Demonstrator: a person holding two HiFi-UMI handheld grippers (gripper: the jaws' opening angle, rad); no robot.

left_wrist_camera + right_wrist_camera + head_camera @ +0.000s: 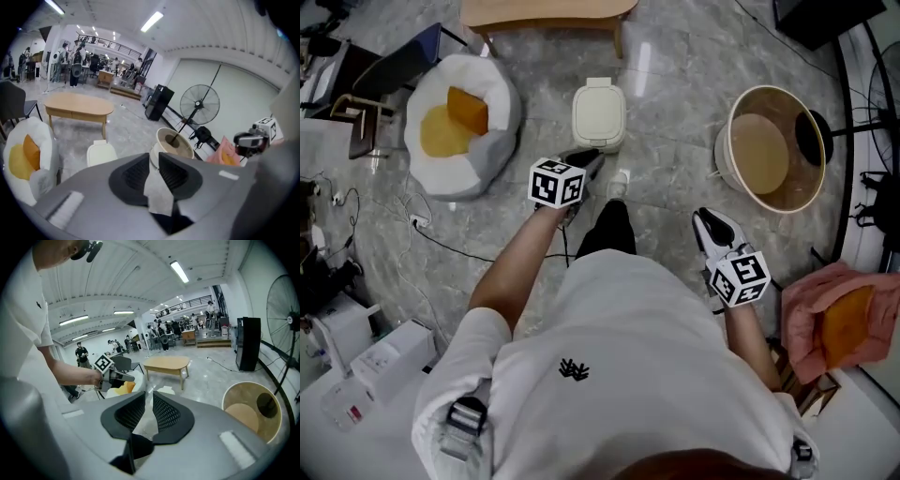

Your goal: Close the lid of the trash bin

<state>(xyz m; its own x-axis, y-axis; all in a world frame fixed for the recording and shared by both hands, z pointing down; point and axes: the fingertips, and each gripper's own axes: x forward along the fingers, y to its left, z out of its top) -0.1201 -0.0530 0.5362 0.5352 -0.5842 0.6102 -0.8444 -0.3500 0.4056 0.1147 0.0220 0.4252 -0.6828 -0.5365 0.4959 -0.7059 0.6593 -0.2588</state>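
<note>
The cream trash bin (599,114) stands on the grey floor ahead of me with its lid down flat. In the left gripper view the bin (100,153) sits just left of the jaws, and in the right gripper view the bin (165,390) peeks out behind them. My left gripper (585,160) hovers just short of the bin's near edge, shut and holding nothing; its tips (154,157) stand nearly together. My right gripper (709,221) hangs lower right, well away from the bin, also shut and empty (149,394).
A white beanbag with yellow cushions (459,122) lies left of the bin. A wooden table (546,11) stands behind it. A round tub chair (772,150) and a fan stand (862,122) are to the right, a pink cushion (830,319) near right. Cables (422,225) trail across the floor.
</note>
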